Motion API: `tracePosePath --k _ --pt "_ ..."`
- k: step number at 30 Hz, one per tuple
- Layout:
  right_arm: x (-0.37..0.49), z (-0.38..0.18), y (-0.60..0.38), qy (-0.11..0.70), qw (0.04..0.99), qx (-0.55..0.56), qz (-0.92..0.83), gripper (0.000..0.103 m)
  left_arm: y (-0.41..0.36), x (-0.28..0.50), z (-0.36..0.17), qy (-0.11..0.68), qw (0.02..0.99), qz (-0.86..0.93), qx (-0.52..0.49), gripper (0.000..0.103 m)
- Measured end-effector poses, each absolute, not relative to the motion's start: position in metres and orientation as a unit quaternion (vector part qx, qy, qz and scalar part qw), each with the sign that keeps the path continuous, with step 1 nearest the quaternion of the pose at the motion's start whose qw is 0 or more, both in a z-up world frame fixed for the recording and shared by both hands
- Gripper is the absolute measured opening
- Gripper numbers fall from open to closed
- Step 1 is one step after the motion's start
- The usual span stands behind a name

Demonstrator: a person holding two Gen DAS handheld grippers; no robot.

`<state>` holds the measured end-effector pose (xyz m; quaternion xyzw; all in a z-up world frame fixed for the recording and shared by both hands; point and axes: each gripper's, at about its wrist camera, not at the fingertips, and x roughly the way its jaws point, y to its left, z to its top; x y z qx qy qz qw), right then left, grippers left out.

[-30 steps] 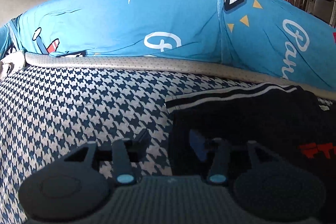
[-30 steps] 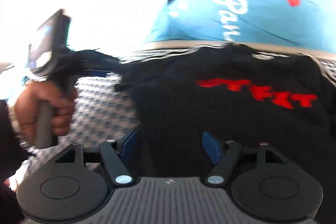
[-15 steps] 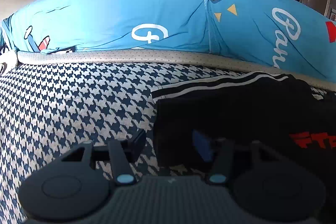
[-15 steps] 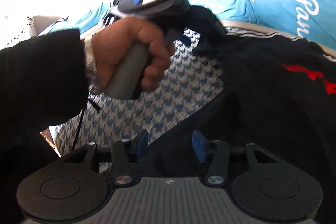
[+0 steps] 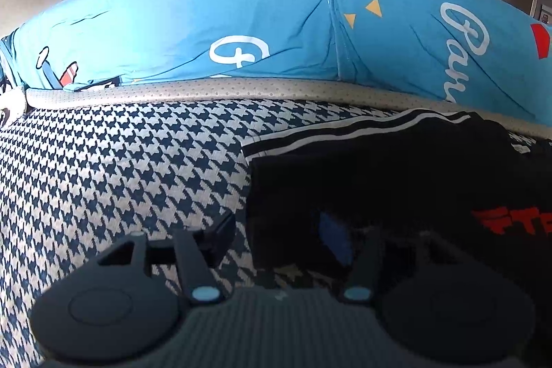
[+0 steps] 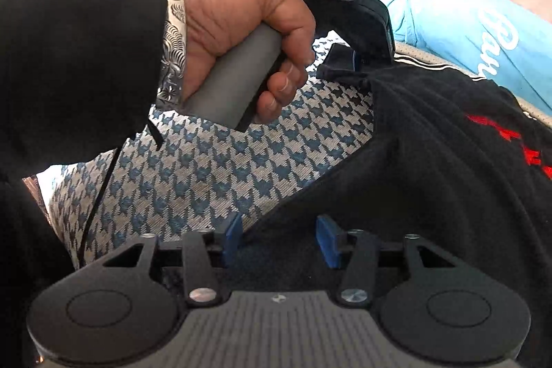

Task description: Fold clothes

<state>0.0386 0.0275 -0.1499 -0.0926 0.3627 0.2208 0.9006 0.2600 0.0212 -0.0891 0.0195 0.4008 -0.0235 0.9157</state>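
Item: black shirt (image 6: pixel 448 195), red lettering (image 5: pixel 514 223) on top, striped hem or cuff (image 5: pixel 345 130) along its far edge; it lies on the houndstooth cover (image 5: pixel 120 168), toward the cover's far right edge, just short of the grey piping (image 5: pixel 207 90) and the blue pillows (image 5: pixel 241 23) behind. Left gripper (image 5: pixel 276 230): spread, straddling the shirt's left edge, left finger over bare cover, right finger over dark cloth; I cannot tell from its own camera whether the pads touch fabric. From the right camera the same tool shows low at the shirt's far left corner (image 6: pixel 358 75), where the cloth gathers into a point against it; a grip there is likely but not settled. Hand (image 6: pixel 241 47) wrapped on its handle, black sleeve (image 6: pixel 76 57) behind. Right gripper (image 6: pixel 279 240): spread, blue pads either side of the shirt's near left edge, nothing pinched that I can see. Governing relation: the shirt's left edge runs from the near tool to the far tool, roughly along my line of sight, with the body of the shirt lying rightward of both. Each tool is nearest its own end of that edge. Whether this edge is about to be carried across or has just been laid down, I cannot judge; the shirt looks spread, not yet a compact stack.
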Motion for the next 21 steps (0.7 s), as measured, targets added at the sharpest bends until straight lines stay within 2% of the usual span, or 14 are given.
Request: tracePosePath --k 2,5,12,15,21 --pt "0.04 -0.15 0.026 0.363 0.902 -0.086 0.218 0.03 0.022 0.261 -0.09 0.402 0.915 -0.024 0.018 0.06" --pt "0.044 -0.149 0.021 0.366 0.901 -0.07 0.222 0.008 0.025 0.263 -0.089 0.403 0.915 -0.019 0.015 0.06" --pt "0.043 -0.137 0.014 0.376 0.872 0.002 0.314 0.007 0.035 0.266 -0.079 0.396 0.918 -0.007 -0.002 0.067" --pt "0.032 -0.135 0.022 0.357 0.863 -0.023 0.357 0.007 0.036 0.266 -0.078 0.394 0.919 -0.006 -0.005 0.07" --pt "0.037 -0.15 0.028 0.382 0.853 -0.035 0.353 0.011 0.032 0.265 -0.08 0.394 0.919 -0.01 0.005 0.08"
